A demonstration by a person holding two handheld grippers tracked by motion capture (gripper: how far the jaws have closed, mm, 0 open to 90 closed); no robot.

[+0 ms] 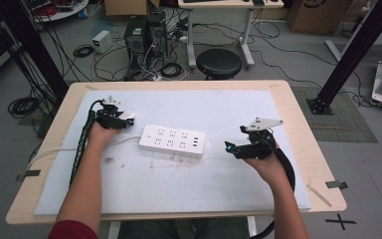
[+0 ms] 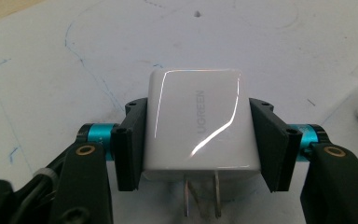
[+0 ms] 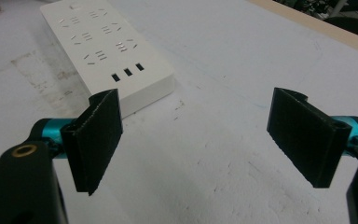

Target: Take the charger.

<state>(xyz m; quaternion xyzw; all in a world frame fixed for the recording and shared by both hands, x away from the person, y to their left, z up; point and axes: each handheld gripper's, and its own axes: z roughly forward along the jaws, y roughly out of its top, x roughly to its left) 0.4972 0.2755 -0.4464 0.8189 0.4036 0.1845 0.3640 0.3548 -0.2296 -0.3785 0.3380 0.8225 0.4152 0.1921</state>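
A white plug-in charger lies on the white mat with its two metal prongs pointing back toward the camera of the left gripper view. My left gripper is shut on it, one black pad pressed on each side. In the high view that gripper sits at the mat's left, just left of a white power strip. My right gripper rests to the right of the strip, its jaws wide apart with nothing between them. In the right gripper view, the right gripper points toward the strip's near end.
The power strip's white cable runs left across the mat and off the wooden table. A black stool stands beyond the far edge. Computer cases and cables cover the floor behind.
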